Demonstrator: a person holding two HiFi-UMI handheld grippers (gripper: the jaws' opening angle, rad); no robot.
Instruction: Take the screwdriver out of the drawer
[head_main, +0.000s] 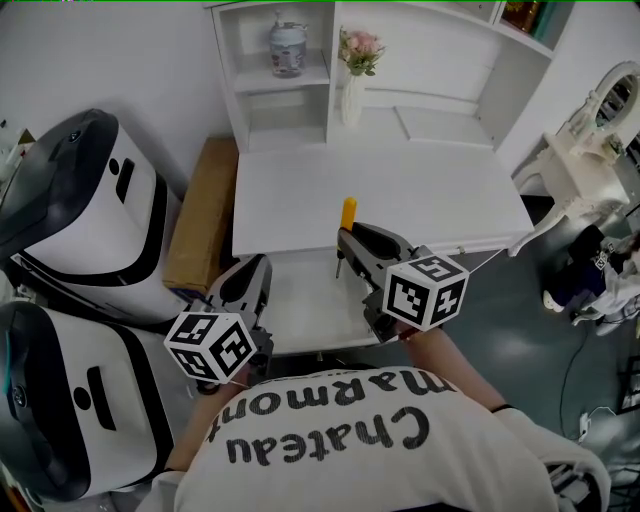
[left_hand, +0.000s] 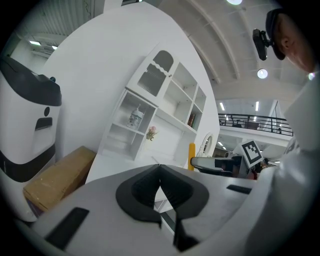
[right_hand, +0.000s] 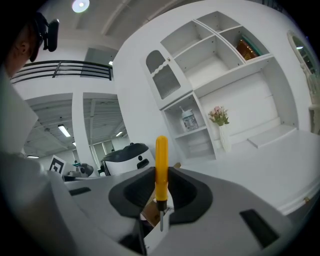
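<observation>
My right gripper (head_main: 345, 240) is shut on a screwdriver (head_main: 348, 213) with a yellow handle, held upright above the open white drawer (head_main: 300, 300). In the right gripper view the screwdriver (right_hand: 161, 167) stands between the pads, its metal tip pointing down, my right gripper (right_hand: 161, 187) clamped on the handle's lower end. My left gripper (head_main: 250, 285) is shut and holds nothing, at the drawer's left front corner. In the left gripper view my left gripper (left_hand: 159, 187) has its tips touching, and the yellow handle (left_hand: 191, 150) shows to its right.
A white desk (head_main: 300, 200) with a shelf hutch holds a jar (head_main: 286, 48) and a flower vase (head_main: 353, 85). A cardboard box (head_main: 205, 210) lies left of the desk, beside two white and black machines (head_main: 90, 210). White furniture (head_main: 590, 150) stands at the right.
</observation>
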